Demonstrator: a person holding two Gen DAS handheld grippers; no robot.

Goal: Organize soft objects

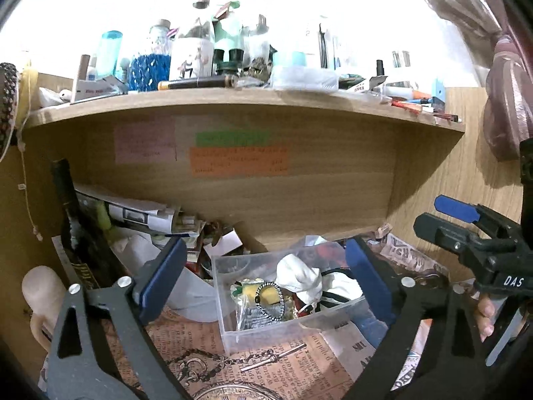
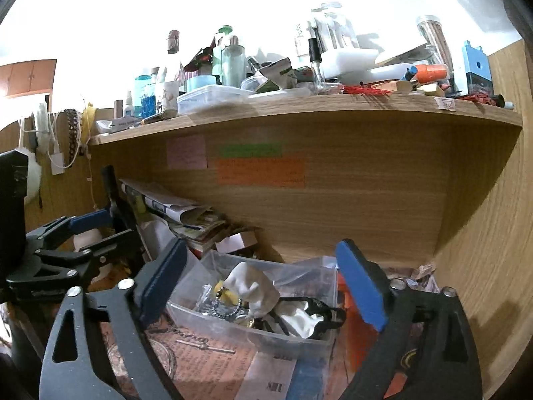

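Note:
A clear plastic box (image 1: pixel 253 330) sits on the desk under a wooden shelf. It holds a white soft cloth (image 1: pixel 299 275), a yellow item (image 1: pixel 263 293), a bead ring and black straps. It also shows in the right wrist view (image 2: pixel 296 340), with the white cloth (image 2: pixel 250 286) on top. My left gripper (image 1: pixel 263 280) is open, its blue pads either side of the box, holding nothing. My right gripper (image 2: pixel 263 286) is open above the box, empty. The right gripper shows at the right edge of the left wrist view (image 1: pixel 466 226).
A wooden shelf (image 1: pixel 233 100) crowded with bottles and jars runs overhead. Rolled papers and a dark bottle (image 1: pixel 71 206) lie at the back left. A printed paper sheet (image 1: pixel 200 336) with a chain and watch covers the desk. A wooden side wall (image 2: pixel 493 233) stands at right.

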